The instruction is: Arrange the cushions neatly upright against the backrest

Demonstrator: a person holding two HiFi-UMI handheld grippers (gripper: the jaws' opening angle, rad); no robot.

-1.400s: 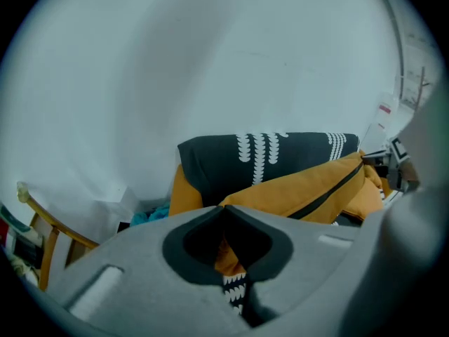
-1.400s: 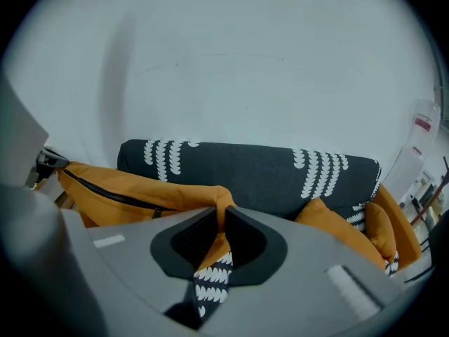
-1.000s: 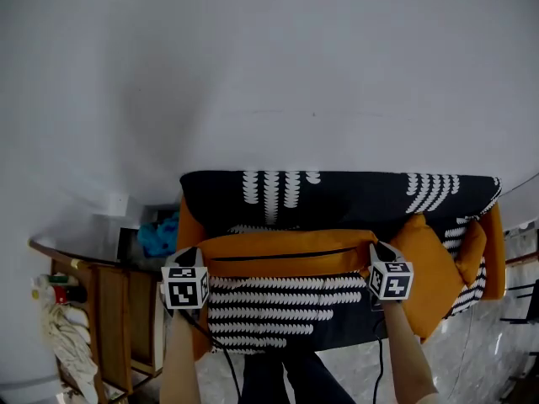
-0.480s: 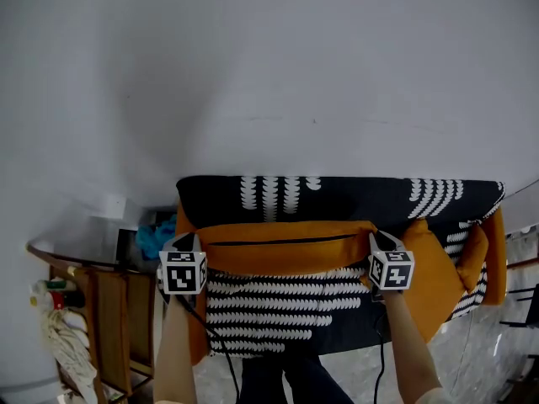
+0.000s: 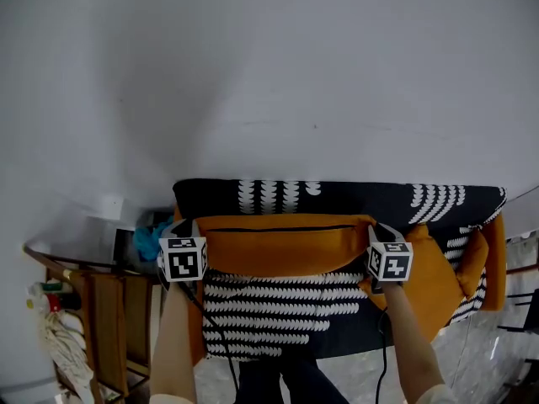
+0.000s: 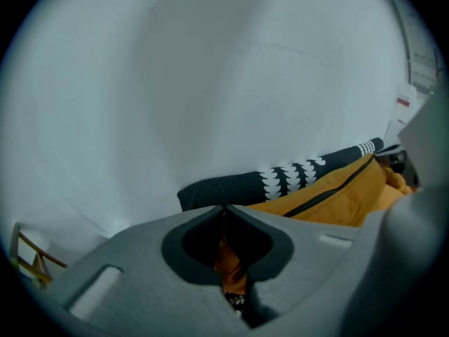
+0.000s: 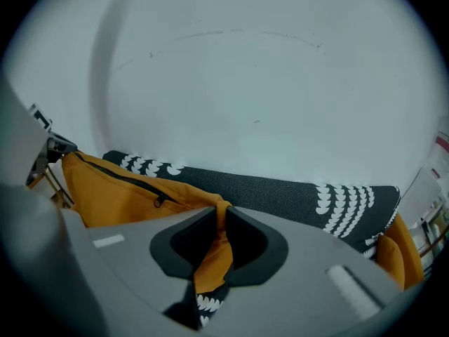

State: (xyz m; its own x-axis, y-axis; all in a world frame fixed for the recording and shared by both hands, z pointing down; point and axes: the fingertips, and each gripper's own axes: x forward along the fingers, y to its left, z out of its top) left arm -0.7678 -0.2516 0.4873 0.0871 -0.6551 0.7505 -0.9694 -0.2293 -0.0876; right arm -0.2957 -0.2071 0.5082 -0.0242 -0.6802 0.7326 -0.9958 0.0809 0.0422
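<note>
The left hand-held gripper (image 5: 183,226) was closed tight on the upper left corner of the orange cushion (image 5: 286,246). The right hand-held gripper (image 5: 377,229) pinched the upper right corner, with its jaws almost together on the fabric. The cushion hung stretched between them, zip edge up, above the patterned seat (image 5: 278,311) and just before the sofa backrest (image 5: 354,199). A second orange cushion (image 5: 434,273) leaned at the sofa's right end.

Likely a home sitting room: a patterned sofa (image 5: 354,199) with orange cushions (image 5: 286,244) backs onto a white wall (image 5: 269,74); a wooden side table (image 5: 109,310) stands at eight o'clock.
</note>
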